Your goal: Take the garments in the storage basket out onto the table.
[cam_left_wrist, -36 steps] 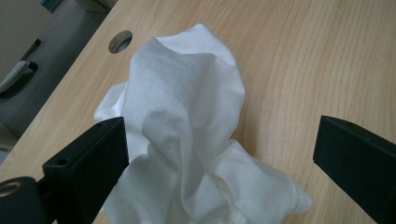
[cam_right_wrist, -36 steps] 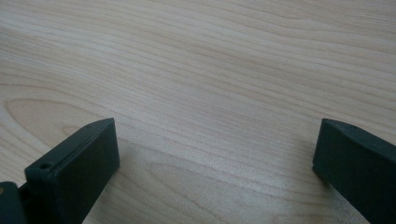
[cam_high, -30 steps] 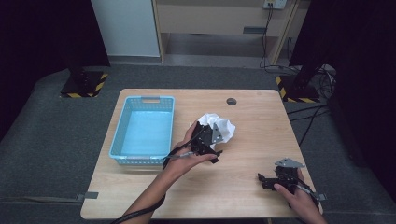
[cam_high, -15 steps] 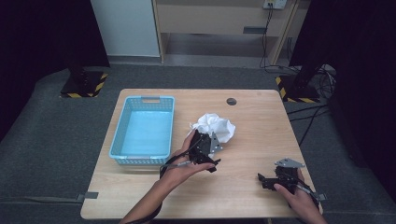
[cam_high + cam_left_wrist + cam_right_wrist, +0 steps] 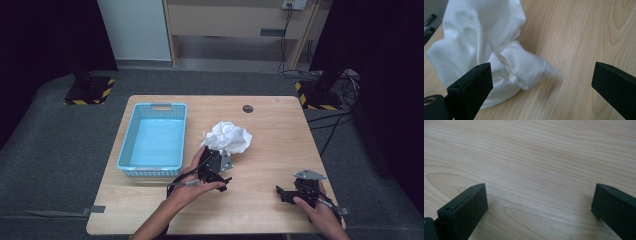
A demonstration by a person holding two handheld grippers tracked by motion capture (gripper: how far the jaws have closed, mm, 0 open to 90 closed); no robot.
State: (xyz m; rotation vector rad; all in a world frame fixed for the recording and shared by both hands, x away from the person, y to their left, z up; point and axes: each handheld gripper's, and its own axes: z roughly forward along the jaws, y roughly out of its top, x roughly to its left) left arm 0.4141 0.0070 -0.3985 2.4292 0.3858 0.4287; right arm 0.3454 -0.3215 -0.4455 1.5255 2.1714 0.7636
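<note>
A crumpled white cloth (image 5: 228, 137) lies on the wooden table (image 5: 270, 130), right of a light blue basket (image 5: 152, 140). My left gripper (image 5: 216, 160) sits just on the near side of the cloth, its jaws wide open. In the left gripper view the cloth (image 5: 486, 45) bulges past the left jaw, and one folded corner reaches into the gap of the gripper (image 5: 541, 85) without being held. My right gripper (image 5: 283, 192) rests low near the front right of the table. Its own view shows this gripper (image 5: 539, 205) open over bare wood.
The basket holds nothing and its rim (image 5: 150, 172) stands close to the left hand. A small dark round hole (image 5: 248, 108) marks the table's far side. Dark stands with striped bases (image 5: 90, 92) flank the table on the floor.
My left gripper has drawn back from the cloth toward the table's near edge. The cloth stays where it was and the right gripper has not moved.
</note>
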